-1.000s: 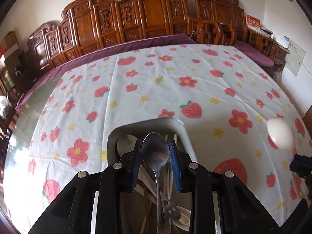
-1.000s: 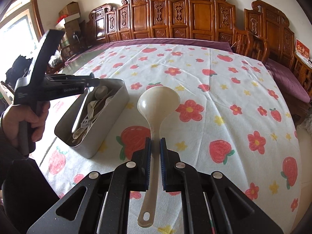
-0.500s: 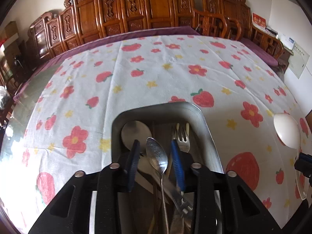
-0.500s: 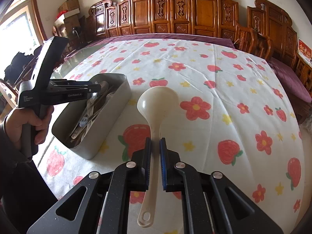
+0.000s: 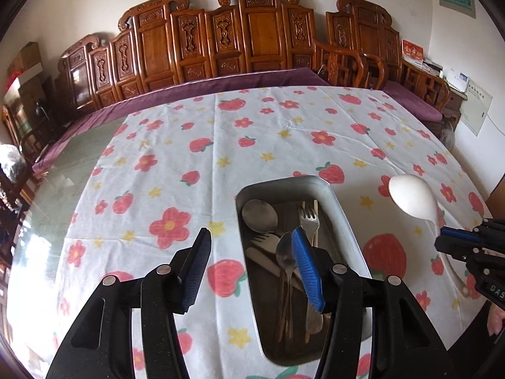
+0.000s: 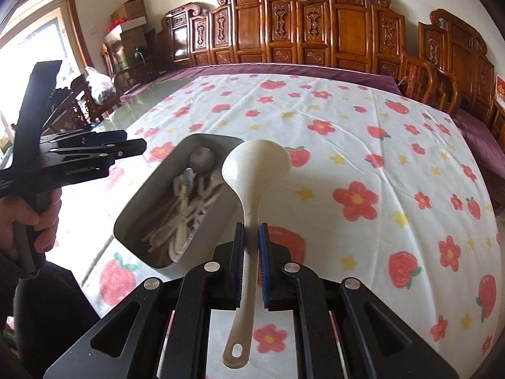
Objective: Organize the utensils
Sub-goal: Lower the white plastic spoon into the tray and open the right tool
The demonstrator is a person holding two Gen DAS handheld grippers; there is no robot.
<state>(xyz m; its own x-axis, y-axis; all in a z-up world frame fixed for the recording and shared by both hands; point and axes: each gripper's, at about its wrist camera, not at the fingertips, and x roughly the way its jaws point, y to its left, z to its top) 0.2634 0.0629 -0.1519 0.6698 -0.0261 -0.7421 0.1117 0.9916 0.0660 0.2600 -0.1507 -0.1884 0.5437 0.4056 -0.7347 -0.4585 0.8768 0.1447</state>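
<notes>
The left gripper (image 5: 251,257) hangs over the near end of the tray (image 5: 344,218) with its jaws spread wide and nothing between them; one blue pad (image 5: 307,271) sits above the tray's inside, the other pad over the cloth (image 5: 189,132) beside it. In the tray lie a small spoon (image 5: 285,257), a larger spoon (image 5: 259,215), two forks (image 5: 309,218) and a few more utensils (too tangled to count), all lengthways. The right gripper (image 6: 251,263) is closed on the handle of a white ladle (image 6: 255,170), held above the cloth with its bowl pointing away, just beside the tray's right wall. From the right wrist view the ladle's bowl overlaps the tray's far corner, though whether it touches cannot be told. A hand (image 6: 34,218) holds the left gripper at the tray's far side. Carved wooden chairs (image 5: 252,38) line the table's far edge.
</notes>
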